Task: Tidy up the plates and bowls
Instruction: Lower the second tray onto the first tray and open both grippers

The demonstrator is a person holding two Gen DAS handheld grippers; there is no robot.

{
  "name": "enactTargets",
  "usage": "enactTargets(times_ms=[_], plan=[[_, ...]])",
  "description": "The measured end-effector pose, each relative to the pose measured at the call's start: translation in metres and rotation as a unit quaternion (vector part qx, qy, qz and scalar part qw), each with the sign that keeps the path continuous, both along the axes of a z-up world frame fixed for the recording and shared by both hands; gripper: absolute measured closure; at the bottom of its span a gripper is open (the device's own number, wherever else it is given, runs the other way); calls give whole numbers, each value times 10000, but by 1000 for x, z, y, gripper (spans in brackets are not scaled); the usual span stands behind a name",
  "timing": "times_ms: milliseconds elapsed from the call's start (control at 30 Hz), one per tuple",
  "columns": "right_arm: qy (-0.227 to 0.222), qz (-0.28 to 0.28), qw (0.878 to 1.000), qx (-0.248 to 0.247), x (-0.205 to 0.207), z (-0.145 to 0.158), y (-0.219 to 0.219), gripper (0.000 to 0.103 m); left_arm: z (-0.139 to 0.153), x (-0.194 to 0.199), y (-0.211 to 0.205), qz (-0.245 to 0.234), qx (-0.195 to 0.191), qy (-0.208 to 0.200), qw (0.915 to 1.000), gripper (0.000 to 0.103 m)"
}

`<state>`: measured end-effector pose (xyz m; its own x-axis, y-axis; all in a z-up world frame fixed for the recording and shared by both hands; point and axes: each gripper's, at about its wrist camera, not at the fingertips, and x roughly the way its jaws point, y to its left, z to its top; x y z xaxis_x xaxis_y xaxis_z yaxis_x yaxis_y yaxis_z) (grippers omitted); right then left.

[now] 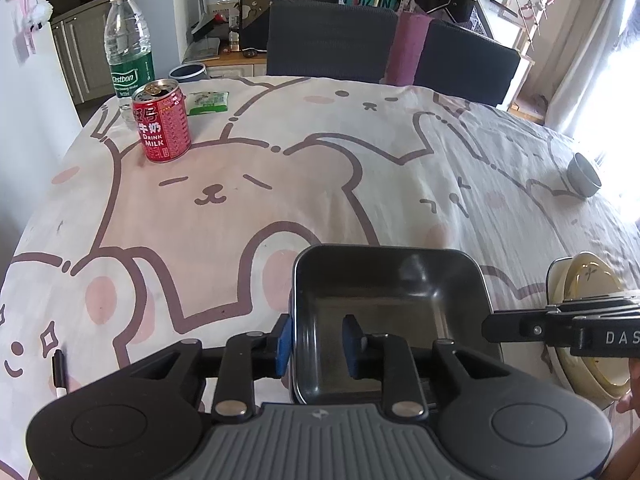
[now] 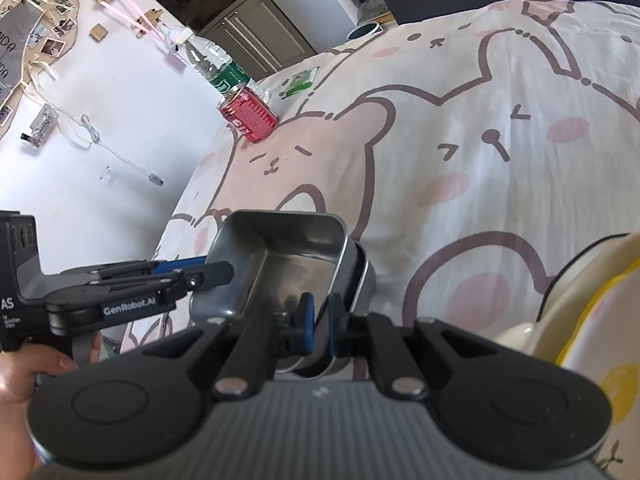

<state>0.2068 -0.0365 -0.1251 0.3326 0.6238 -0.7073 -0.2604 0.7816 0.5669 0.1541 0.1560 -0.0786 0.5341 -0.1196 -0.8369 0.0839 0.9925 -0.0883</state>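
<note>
A square dark metal bowl (image 1: 384,300) sits on the bear-print tablecloth at the near edge; in the right wrist view it (image 2: 280,256) rests stacked in another like it (image 2: 360,276). My left gripper (image 1: 316,346) straddles its left wall, one blue pad (image 1: 285,344) outside, one inside, with a gap to the wall. My right gripper (image 2: 320,320) is shut on the near rim of the stacked bowls, and it shows from the side in the left wrist view (image 1: 486,326). A cream and yellow plate stack (image 1: 588,312) lies to the right, and also shows in the right wrist view (image 2: 592,312).
A red milk can (image 1: 162,122), a water bottle (image 1: 128,44) and a green packet (image 1: 208,103) stand at the far left. A small grey cup (image 1: 584,174) sits at the far right. A black pen (image 1: 59,372) lies near left. Dark chairs (image 1: 332,38) stand behind the table.
</note>
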Motion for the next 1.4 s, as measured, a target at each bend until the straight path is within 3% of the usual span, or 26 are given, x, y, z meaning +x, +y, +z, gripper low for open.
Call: enactTargets(times_ms=[233, 433, 567, 1167, 1400], plan=[[28, 53, 10000, -43, 1, -2, 1, 89, -3, 1, -4, -75, 37, 56, 9999, 67], [83, 133, 9998, -142, 2, -6, 5, 87, -5, 1, -4, -100, 15, 112, 9999, 67], [104, 132, 9997, -147, 4, -7, 5, 80, -5, 0, -5, -132, -2, 125, 9998, 67], [205, 209, 9994, -194, 9, -10, 14, 76, -13, 3, 0, -173, 42, 349, 9992, 65], [200, 168, 9994, -234, 9, -9, 13, 64, -14, 2, 3, -144, 80, 414, 9990, 62]])
